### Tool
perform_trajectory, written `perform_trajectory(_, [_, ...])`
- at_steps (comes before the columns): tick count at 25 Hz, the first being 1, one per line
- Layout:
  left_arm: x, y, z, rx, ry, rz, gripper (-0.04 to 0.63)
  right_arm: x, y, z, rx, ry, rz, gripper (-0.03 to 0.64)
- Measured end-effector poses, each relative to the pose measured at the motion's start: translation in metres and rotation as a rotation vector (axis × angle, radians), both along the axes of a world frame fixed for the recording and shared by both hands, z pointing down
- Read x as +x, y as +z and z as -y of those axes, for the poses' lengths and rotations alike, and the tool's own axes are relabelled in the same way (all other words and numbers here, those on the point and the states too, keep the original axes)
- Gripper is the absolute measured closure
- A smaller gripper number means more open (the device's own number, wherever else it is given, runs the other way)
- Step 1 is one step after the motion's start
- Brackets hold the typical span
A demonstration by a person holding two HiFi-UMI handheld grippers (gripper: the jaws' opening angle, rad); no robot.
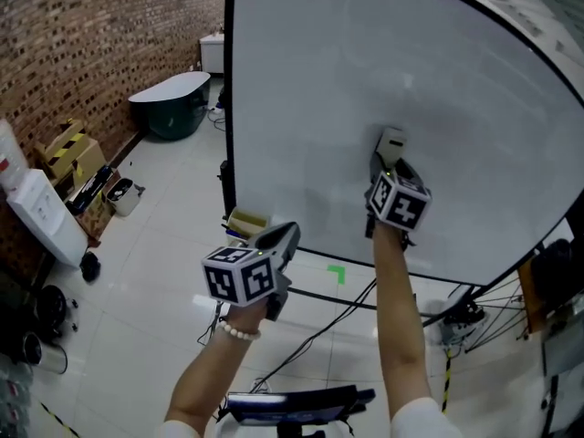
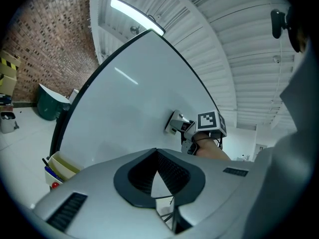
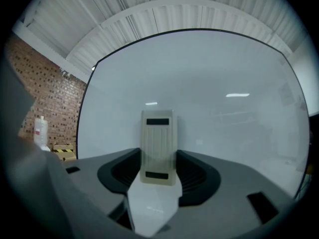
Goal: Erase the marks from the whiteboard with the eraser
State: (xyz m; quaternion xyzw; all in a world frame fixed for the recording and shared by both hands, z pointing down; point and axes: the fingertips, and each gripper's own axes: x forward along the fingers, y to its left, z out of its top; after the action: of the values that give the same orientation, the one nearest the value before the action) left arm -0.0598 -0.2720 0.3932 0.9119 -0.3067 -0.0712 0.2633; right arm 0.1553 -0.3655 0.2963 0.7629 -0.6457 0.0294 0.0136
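The big whiteboard [image 1: 365, 80] stands upright and fills most of the head view; I see no marks on it. My right gripper [image 1: 388, 164] is shut on the beige ribbed eraser [image 3: 158, 146], which presses flat against the board [image 3: 224, 83] near its lower middle. The eraser [image 1: 391, 141] also shows above the marker cube in the head view, and small in the left gripper view [image 2: 174, 122]. My left gripper [image 1: 281, 243] hangs in front of the board's lower left corner, off the surface, jaws shut with nothing between them [image 2: 157, 158].
A yellow marker tray [image 1: 245, 222] hangs at the board's lower left corner. Cables [image 1: 319, 331] run across the white floor under the board stand. A brick wall [image 1: 82, 53], a dark tub [image 1: 172, 106], a water dispenser [image 1: 46, 215] and boxes [image 1: 73, 153] stand at the left.
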Motion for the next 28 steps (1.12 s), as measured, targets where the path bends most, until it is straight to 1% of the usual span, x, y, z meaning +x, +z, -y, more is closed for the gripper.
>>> perform_trajectory(8, [-0.051,0.000,0.015,-0.016,-0.033,-0.038,0.606,-0.067,-0.007,0.029,0.017,-0.030,-0.005,0.365])
perform_trajectory(12, [-0.071,-0.002,0.026,-0.016,-0.051,-0.059,0.606,-0.088,-0.011,0.040,0.030,-0.025,-0.005,0.365])
perform_trajectory(14, [-0.088,-0.003,0.034,-0.018,-0.061,-0.069,0.606,-0.104,-0.013,0.048,0.036,-0.019,-0.008,0.365])
perform_trajectory(18, [-0.120,0.005,0.039,-0.050,-0.068,-0.084,0.606,-0.137,-0.006,0.056,0.031,0.005,-0.014,0.365])
perform_trajectory(22, [-0.135,0.007,0.047,-0.046,-0.075,-0.111,0.606,-0.164,0.002,0.071,0.027,-0.023,0.000,0.365])
perform_trajectory(28, [-0.153,0.008,0.051,-0.048,-0.125,-0.127,0.606,-0.201,0.002,0.089,0.034,-0.036,0.000,0.365])
